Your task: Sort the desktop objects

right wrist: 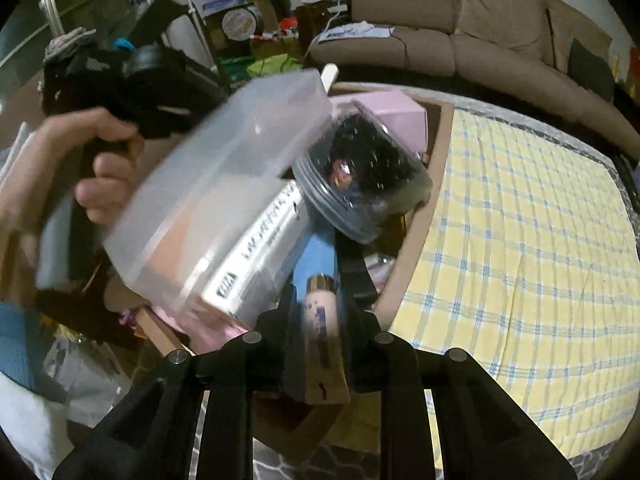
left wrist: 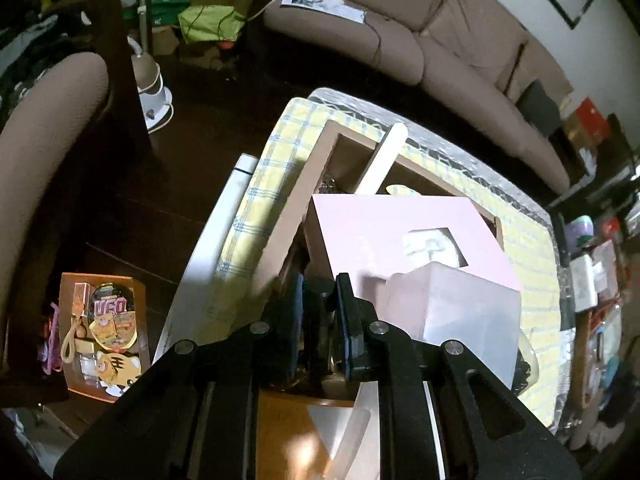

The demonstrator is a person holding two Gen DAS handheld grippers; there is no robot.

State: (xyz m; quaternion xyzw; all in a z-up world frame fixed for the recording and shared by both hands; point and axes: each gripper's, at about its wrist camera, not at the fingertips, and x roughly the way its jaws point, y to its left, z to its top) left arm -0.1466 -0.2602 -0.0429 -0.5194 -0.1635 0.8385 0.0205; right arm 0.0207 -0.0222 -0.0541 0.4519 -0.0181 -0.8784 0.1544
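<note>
The right gripper (right wrist: 320, 300) pinches a small cream tube (right wrist: 322, 320) between its pads, just above the near end of the tan storage box (right wrist: 434, 184) that sits on the yellow checked cloth (right wrist: 520, 240). Inside that box lie a white printed carton (right wrist: 260, 248), a round clear tub of dark items (right wrist: 360, 176) and a pink tissue box (left wrist: 400, 228), with a white stick (left wrist: 384, 160) leaning out over the box's far rim. The left gripper (left wrist: 320, 300), gripped by a hand (right wrist: 100, 164), has its jaws drawn nearly together; whether they pinch the frosted plastic container (right wrist: 224, 176) that hangs tilted over the box's left side cannot be told.
</note>
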